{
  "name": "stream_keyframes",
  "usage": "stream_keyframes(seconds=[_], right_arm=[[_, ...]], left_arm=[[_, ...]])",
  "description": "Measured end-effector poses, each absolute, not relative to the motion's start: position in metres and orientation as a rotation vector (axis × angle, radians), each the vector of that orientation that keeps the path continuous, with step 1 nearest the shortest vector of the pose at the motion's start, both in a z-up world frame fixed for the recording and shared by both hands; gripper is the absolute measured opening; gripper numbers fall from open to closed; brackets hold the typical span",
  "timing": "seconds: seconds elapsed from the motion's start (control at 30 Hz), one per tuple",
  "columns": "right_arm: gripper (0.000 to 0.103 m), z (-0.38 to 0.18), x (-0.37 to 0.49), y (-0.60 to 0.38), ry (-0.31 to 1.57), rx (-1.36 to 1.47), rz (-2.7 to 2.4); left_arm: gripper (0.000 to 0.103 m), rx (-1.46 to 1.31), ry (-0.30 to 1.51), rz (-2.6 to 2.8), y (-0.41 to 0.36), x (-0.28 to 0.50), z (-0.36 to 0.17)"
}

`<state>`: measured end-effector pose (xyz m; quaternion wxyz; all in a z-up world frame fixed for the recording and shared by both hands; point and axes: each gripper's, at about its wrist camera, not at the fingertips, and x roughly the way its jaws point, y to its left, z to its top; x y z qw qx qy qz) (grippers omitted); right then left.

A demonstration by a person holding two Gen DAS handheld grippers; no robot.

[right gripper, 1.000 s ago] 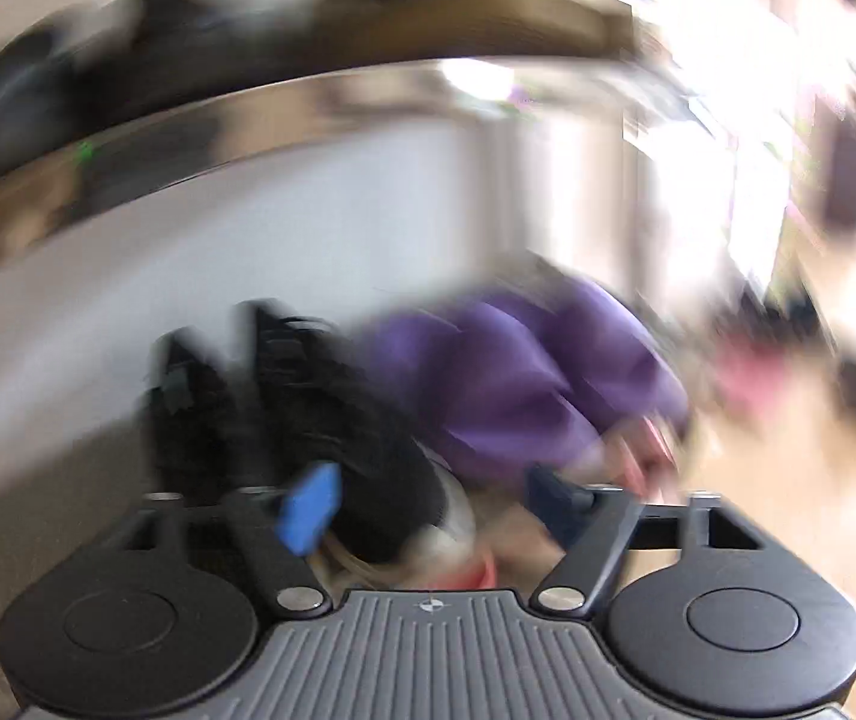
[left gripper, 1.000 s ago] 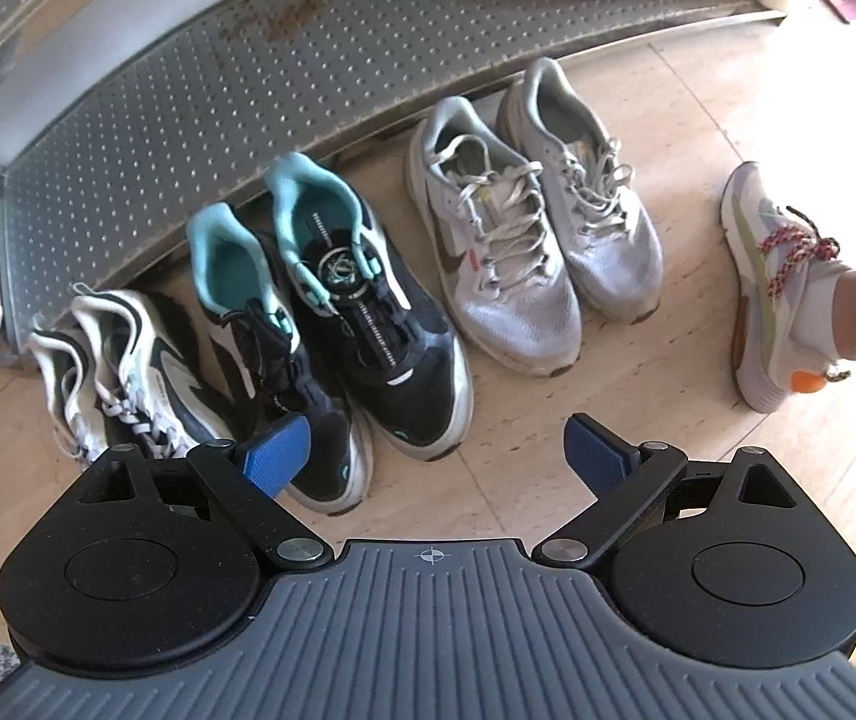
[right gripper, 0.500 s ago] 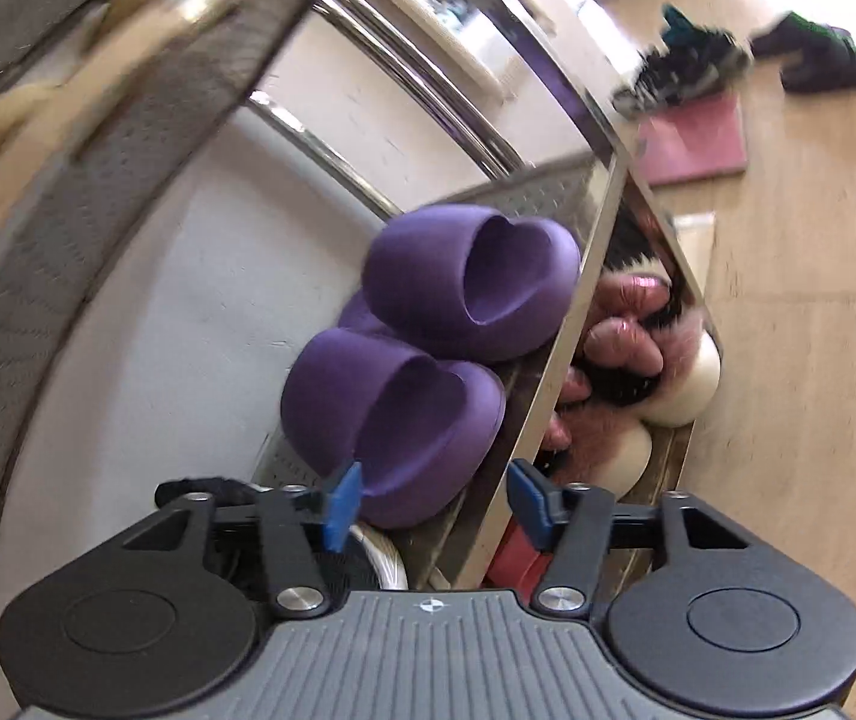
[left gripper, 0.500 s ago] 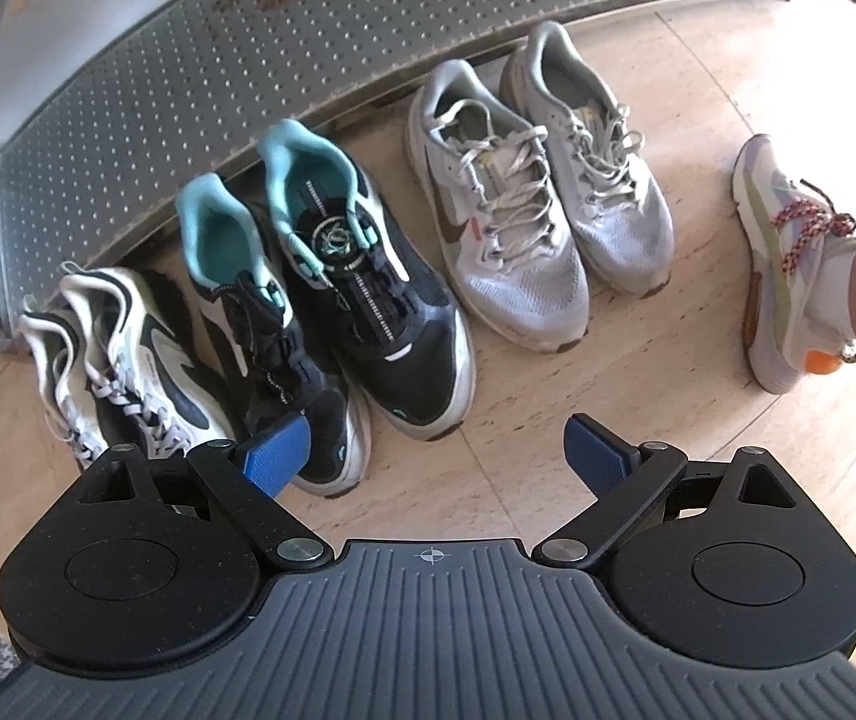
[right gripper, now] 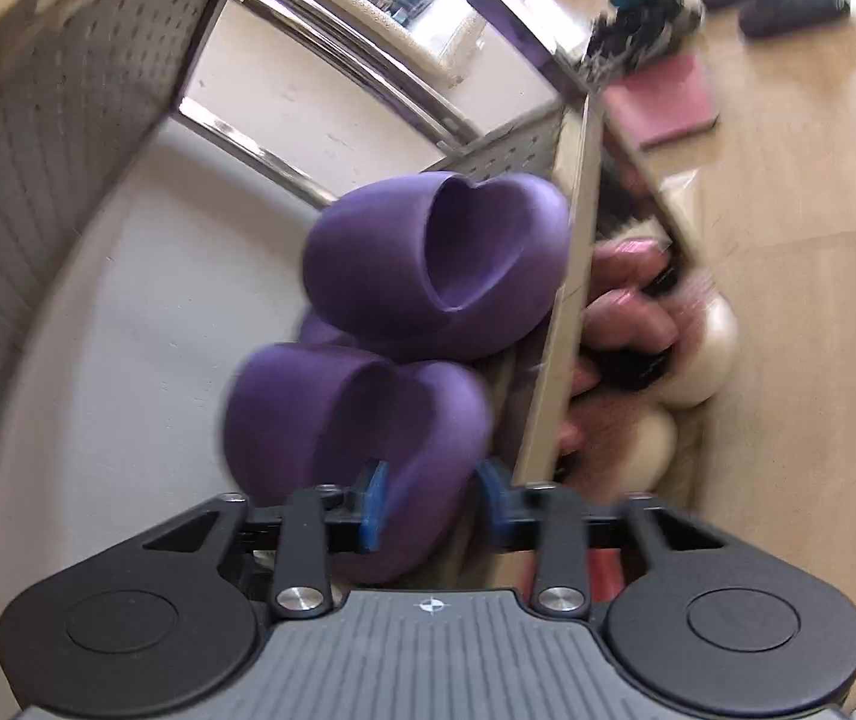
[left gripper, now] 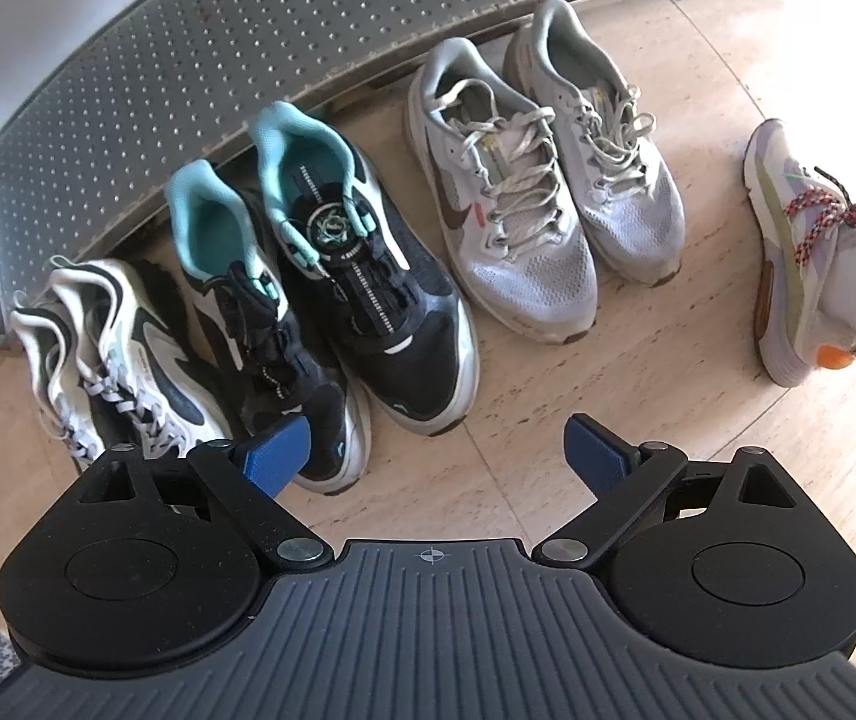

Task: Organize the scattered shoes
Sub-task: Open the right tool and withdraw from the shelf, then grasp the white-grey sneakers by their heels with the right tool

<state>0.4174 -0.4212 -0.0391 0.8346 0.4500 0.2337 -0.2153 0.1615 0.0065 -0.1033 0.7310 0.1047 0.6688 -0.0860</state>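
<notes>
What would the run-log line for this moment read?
left hand-held gripper: open, empty, above floor sneakers | right hand-held gripper: closing around near purple slipper on rack shelf

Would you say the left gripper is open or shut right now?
Open. The left gripper has its blue pads spread wide, with only bare floor between them and no shoe gripped.
</notes>
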Motion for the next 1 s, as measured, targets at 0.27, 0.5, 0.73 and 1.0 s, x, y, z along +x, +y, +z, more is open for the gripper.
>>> stream_keyframes(seconds=[0.27,0.5,0.73,1.0], right_arm=[[0.035,-0.031,0.410,-0.421,0.525,0.914,-0.506],[0.077,-0.023,0.374,-0.415,0.620,0.971,-0.544],[0.080,-0.056,0.351,-0.316,1.281,0.527,-0.366],[0.047,-0.091,0.309,-0.140,1.367,0.083,0.220]], left_arm=[[0.095,0.228,1.445,-0.192,0.011,0.159,-0.094],[0.095,0.235,1.426,-0.141,0.025,0.159,-0.087],[0.095,0.186,1.381,-0.101,0.045,0.151,-0.064],[0.096,0.117,1.350,-0.052,0.068,0.134,-0.041]])
